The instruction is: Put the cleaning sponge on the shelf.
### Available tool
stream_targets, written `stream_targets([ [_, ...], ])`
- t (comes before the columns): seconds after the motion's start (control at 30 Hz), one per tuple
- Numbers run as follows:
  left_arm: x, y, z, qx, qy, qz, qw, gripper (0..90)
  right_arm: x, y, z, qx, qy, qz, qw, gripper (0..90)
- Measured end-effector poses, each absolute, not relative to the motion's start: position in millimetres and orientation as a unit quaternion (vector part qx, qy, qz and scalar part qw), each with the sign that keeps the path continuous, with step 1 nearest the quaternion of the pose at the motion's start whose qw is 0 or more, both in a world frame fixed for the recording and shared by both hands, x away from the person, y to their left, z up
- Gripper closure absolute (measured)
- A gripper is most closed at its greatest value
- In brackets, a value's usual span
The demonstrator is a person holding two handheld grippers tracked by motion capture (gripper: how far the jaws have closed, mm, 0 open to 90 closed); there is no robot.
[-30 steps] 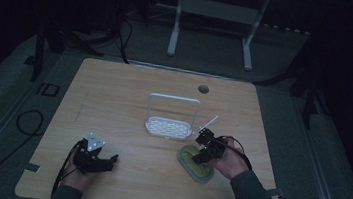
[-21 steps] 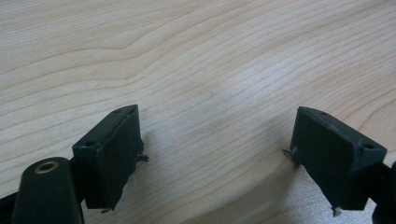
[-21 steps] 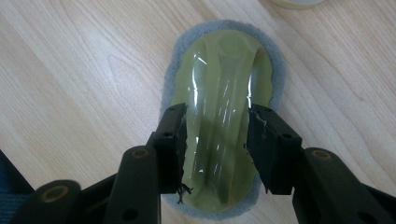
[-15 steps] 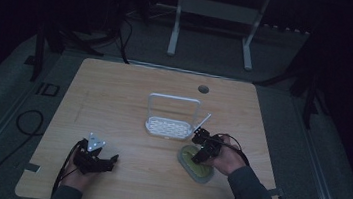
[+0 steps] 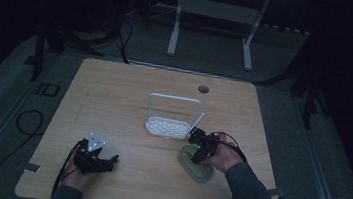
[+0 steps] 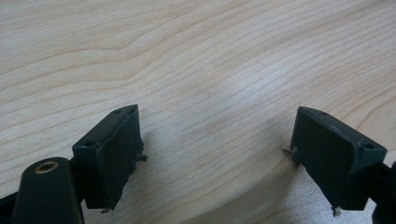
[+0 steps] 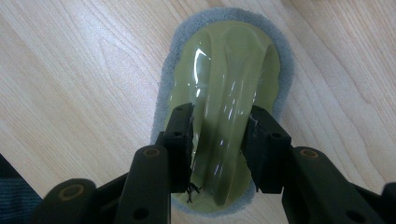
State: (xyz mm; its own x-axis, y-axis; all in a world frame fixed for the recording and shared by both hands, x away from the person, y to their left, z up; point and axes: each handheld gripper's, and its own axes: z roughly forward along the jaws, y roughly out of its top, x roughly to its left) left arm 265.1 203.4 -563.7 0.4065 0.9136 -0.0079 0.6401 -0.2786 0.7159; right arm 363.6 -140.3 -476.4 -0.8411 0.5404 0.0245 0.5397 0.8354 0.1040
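Sponge (image 7: 224, 107), glossy olive handle, grey pad, unlabelled, between right gripper (image 7: 219, 140) jaws

Both grippers are black: the left gripper (image 5: 96, 160) carries a grey three-cornered plate (image 5: 95, 142) on top and trails a black cable (image 5: 61, 174). Its blocky jaw pads have frayed edges and small screw holes. The person wears dark grey-blue sleeves (image 5: 254, 196).

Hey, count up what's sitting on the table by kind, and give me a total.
Scrubber with olive handle: 1
White rack: 1
Handheld grippers: 2, left, right
Total: 4
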Motion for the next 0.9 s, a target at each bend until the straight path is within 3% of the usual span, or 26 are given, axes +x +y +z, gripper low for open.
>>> stream_targets([
  [0.37, 265, 203, -564, 0.772, 0.503, 0.208, 0.327, 16.6, 367, -139, -476, 0.282, 0.958, 0.046, -0.003, 66.6],
  [0.47, 265, 203, -564, 0.772, 0.503, 0.208, 0.327, 16.6, 368, -138, -475, 0.28, 0.959, 0.044, -0.002, 70.9],
  [0.9, 265, 203, -564, 0.773, 0.502, 0.208, 0.327, 16.6, 365, -136, -467, 0.253, 0.966, 0.047, 0.017, 71.5],
])
